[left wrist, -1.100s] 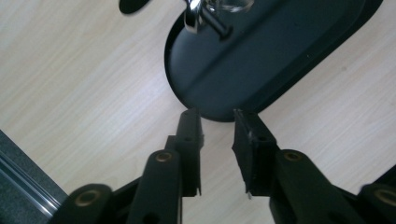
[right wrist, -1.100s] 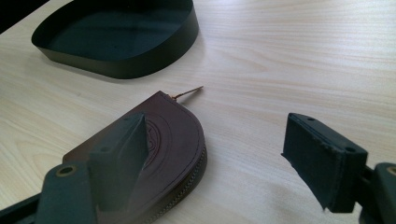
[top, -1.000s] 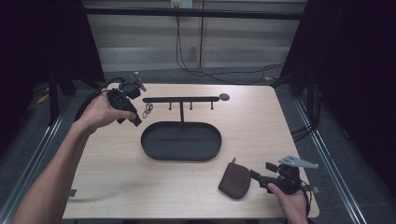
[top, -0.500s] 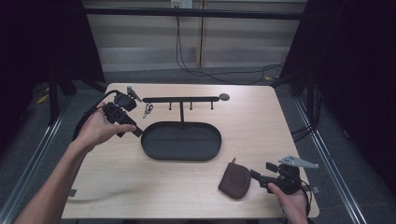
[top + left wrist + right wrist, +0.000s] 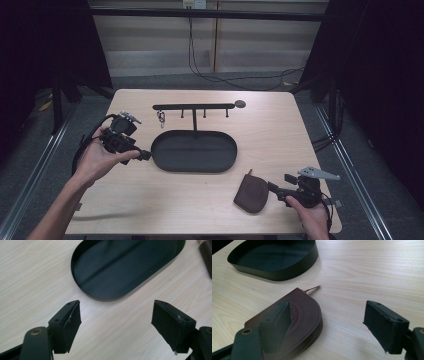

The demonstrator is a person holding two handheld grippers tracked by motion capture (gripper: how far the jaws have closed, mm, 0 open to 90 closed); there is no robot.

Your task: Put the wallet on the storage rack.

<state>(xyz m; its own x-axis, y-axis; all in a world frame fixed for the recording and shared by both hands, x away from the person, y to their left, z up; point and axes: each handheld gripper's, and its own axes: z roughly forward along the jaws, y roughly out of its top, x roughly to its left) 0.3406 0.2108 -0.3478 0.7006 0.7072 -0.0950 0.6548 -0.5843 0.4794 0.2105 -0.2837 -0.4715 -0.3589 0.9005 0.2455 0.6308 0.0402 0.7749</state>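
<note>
The brown pouch (image 5: 251, 192) lies flat on the desk (image 5: 280, 140) just beside the released right tongs (image 5: 274, 188), its rounded edge toward them, far nearer than the left tongs (image 5: 142, 155), which have just been opening, empty, beside the tray (image 5: 194, 151).

Light wood-grain table (image 5: 280, 135) with rounded corners, centred on a grey floor (image 5: 365, 200). Metal rails (image 5: 357, 165) flank it at 3 and 9 o'clock. At 12 o'clock, a pale panelled wall (image 5: 150, 35) with trailing black cables (image 5: 235, 85); black drapes (image 5: 380, 65) darken both sides
</note>
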